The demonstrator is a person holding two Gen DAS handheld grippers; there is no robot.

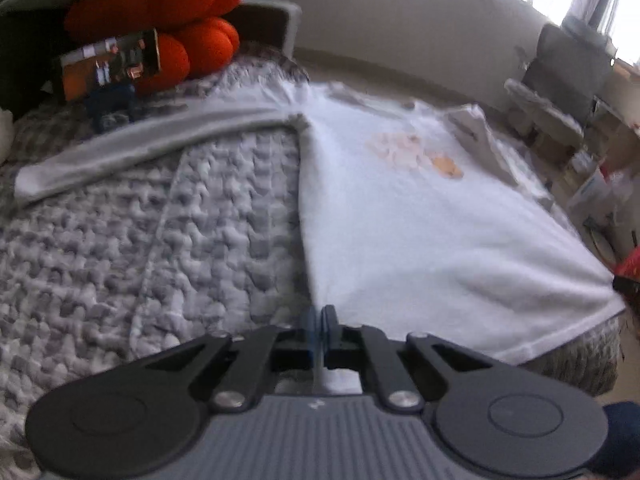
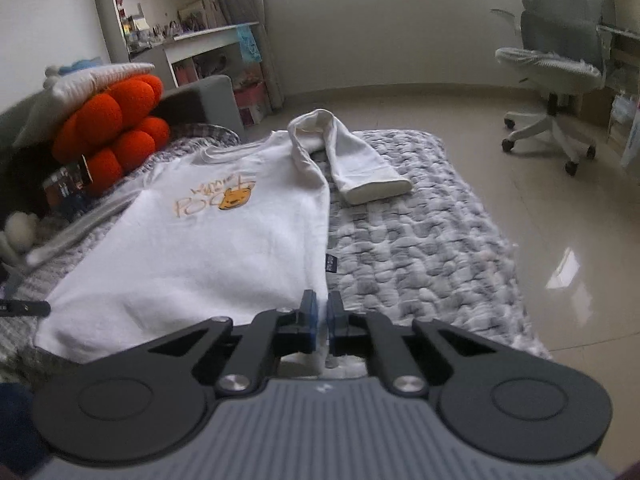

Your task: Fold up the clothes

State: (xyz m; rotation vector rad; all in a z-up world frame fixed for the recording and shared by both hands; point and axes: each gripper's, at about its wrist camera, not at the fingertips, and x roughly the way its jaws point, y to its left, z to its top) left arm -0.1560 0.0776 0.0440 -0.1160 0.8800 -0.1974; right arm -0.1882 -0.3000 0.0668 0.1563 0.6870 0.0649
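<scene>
A white sweatshirt [image 1: 420, 220] with an orange bear print lies front up on a bed covered by a grey knitted blanket [image 1: 140, 260]. One sleeve [image 1: 140, 148] stretches out flat to the left. In the right wrist view the other sleeve [image 2: 360, 160] lies bent back beside the sweatshirt [image 2: 200, 248] on the blanket [image 2: 420, 248]. My left gripper [image 1: 320, 316] is shut on the hem at the near left corner, with white cloth showing between its jaws. My right gripper [image 2: 323, 308] is shut on the hem at the near right corner, cloth pinched between its pads.
An orange lobed cushion [image 2: 116, 128] and a small printed box [image 1: 108, 64] sit at the head of the bed. A grey office chair [image 2: 560, 60] stands on the shiny tiled floor [image 2: 540, 220] to the right. Shelves [image 2: 160, 20] line the far wall.
</scene>
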